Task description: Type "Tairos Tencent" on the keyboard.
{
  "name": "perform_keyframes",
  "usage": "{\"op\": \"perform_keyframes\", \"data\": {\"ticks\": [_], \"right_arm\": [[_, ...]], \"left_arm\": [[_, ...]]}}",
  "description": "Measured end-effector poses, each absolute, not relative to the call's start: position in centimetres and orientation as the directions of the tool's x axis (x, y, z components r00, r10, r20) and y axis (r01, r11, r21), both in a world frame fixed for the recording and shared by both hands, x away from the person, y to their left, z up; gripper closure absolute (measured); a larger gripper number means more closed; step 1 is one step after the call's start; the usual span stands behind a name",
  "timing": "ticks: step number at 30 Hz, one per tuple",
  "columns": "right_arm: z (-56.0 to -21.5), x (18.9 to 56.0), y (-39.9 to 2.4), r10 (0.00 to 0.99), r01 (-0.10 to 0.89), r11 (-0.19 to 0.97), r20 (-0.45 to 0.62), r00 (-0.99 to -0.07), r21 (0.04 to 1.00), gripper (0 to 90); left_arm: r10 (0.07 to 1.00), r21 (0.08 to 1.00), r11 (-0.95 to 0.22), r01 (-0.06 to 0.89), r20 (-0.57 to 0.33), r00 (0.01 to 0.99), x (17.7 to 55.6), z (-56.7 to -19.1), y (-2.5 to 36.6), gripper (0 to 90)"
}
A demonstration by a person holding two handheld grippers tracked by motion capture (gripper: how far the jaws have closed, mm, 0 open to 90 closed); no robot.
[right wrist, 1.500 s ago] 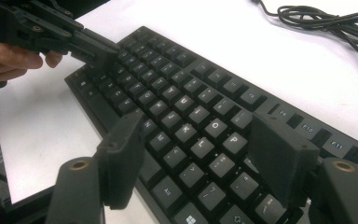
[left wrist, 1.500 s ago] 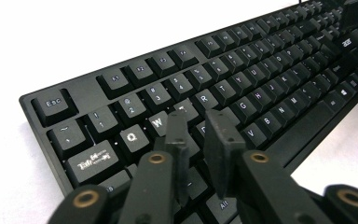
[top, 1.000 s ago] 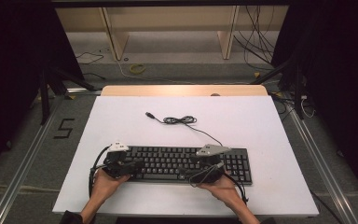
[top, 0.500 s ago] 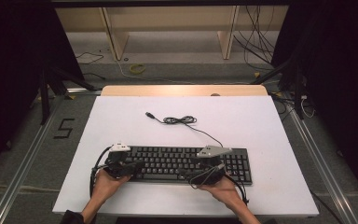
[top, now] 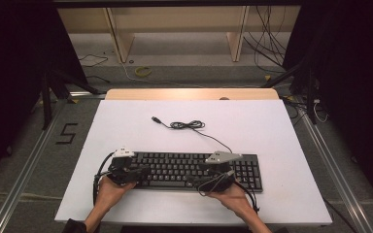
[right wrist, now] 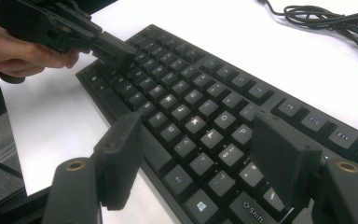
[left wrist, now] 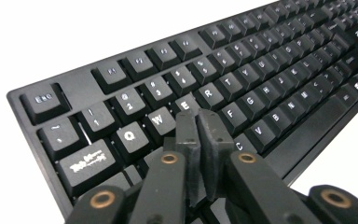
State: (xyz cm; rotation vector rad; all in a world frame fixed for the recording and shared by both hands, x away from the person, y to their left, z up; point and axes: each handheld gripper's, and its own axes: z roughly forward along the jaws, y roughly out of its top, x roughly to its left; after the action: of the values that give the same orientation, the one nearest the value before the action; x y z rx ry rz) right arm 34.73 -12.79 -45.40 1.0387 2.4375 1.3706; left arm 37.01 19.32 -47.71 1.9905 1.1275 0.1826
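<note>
A black keyboard (top: 194,170) lies near the front edge of the white table, seen close in the left gripper view (left wrist: 261,79) and the right gripper view (right wrist: 191,102). Its black cable (top: 187,125) runs back in a loose coil to a plug (top: 154,118). My left gripper (top: 143,171) rests over the keyboard's left end, its tips (left wrist: 198,116) just above the letter keys. Its jaws stand together with nothing between them and have just been opening slightly. My right gripper (top: 199,177) hovers open (right wrist: 198,128) over the right-hand letter keys, facing the left gripper (right wrist: 114,49).
The white tabletop (top: 272,126) has a wooden strip (top: 189,93) along its far edge. Beyond it are wooden shelf legs, floor cables and a yellow ring (top: 143,71). A "5" mark (top: 67,133) is on the floor at the left.
</note>
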Motion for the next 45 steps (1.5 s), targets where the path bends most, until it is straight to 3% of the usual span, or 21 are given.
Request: {"op": "perform_keyframes", "data": {"ticks": [11, 30, 45], "right_arm": [[-45.4, 34.7, -12.7, 0.636, 0.494, 0.343, 0.19, -0.748, 0.799, 35.4], [-45.5, 34.7, -12.6, 0.632, 0.492, 0.344, 0.19, -0.751, 0.799, 35.5], [-45.6, 34.5, -12.2, 0.619, 0.489, 0.351, 0.193, -0.761, 0.798, 37.9]], "left_arm": [[0.755, 0.731, -0.244, 0.637, -0.269, 0.598, 36.7, -47.2, 19.6, 78.2], [0.716, 0.773, -0.182, 0.608, -0.32, 0.621, 35.9, -46.7, 19.9, 39.5], [0.712, 0.778, -0.174, 0.604, -0.324, 0.623, 35.3, -46.4, 20.2, 33.8]]}}
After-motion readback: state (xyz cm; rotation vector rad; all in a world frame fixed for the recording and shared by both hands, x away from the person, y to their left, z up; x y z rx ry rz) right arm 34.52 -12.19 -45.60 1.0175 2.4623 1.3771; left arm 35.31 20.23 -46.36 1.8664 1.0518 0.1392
